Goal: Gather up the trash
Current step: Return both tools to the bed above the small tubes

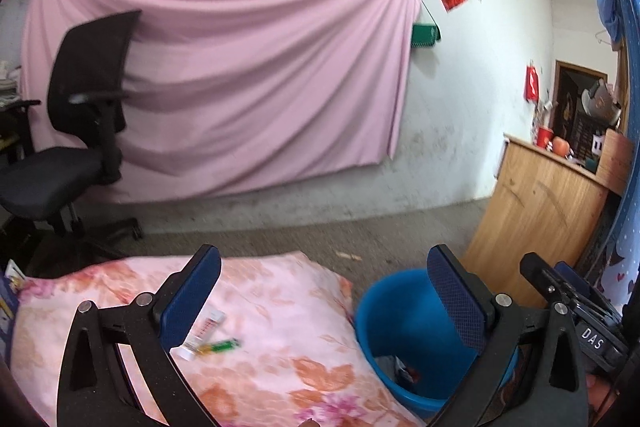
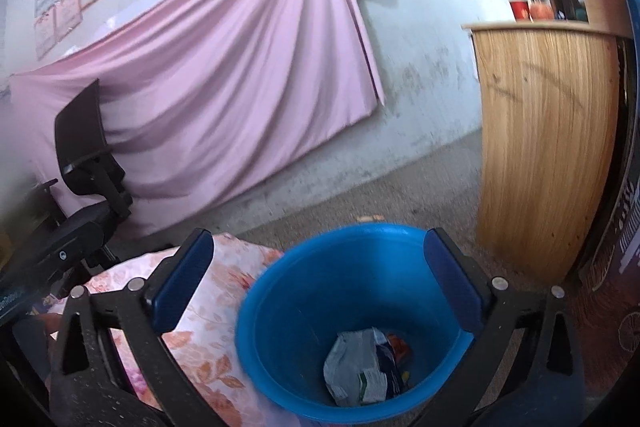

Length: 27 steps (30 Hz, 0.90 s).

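Floral bedding (image 1: 280, 327) carries a tube (image 1: 204, 333) and green lighter (image 1: 224, 345) just past the left gripper (image 1: 324, 303), both grippers' jaws spread empty, right gripper (image 2: 318, 283) over the blue bin (image 2: 280, 307).

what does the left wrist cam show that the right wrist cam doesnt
Only the left wrist view shows the white tube and green lighter lying on the floral cloth, plus the right gripper at its edge.

Only the right wrist view shows clearly the crumpled wrapper at the bottom of the blue bucket.

Both share the bucket, the floral cloth, the pink sheet on the wall, the black office chair, the wooden cabinet, and open, empty jaws.
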### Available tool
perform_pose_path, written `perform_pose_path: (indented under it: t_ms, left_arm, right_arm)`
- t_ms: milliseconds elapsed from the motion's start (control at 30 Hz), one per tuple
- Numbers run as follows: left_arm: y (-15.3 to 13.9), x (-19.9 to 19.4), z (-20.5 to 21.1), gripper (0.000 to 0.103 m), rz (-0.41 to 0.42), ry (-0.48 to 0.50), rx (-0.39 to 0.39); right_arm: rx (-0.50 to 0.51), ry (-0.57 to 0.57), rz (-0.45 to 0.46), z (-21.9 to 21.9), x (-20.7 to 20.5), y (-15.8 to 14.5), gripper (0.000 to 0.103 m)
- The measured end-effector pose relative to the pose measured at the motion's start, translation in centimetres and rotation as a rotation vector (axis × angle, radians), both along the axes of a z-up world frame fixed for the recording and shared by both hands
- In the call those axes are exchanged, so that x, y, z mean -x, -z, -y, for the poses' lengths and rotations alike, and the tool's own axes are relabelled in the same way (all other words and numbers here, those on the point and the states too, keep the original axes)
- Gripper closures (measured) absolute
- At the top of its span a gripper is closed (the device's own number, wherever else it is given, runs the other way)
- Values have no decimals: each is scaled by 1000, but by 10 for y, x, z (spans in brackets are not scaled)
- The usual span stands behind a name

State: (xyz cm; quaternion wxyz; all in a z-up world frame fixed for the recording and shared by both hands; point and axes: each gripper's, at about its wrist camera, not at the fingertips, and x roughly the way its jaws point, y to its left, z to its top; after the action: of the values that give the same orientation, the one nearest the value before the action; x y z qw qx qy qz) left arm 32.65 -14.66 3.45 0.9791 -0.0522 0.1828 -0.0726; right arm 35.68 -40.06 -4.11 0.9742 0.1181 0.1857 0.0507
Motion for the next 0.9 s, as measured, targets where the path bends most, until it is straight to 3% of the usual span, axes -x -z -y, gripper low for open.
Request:
perform_pose_path:
  t_ms: [600,900]
  left_arm:
    - [-22,64,-105,2,234,-227,-40]
    - [-4,84,-157,2,254,-328,-60]
  right_arm:
    - [-40,-144,355,-98,30,-51,0]
    - [18,-255,434,-159,33,-51,0]
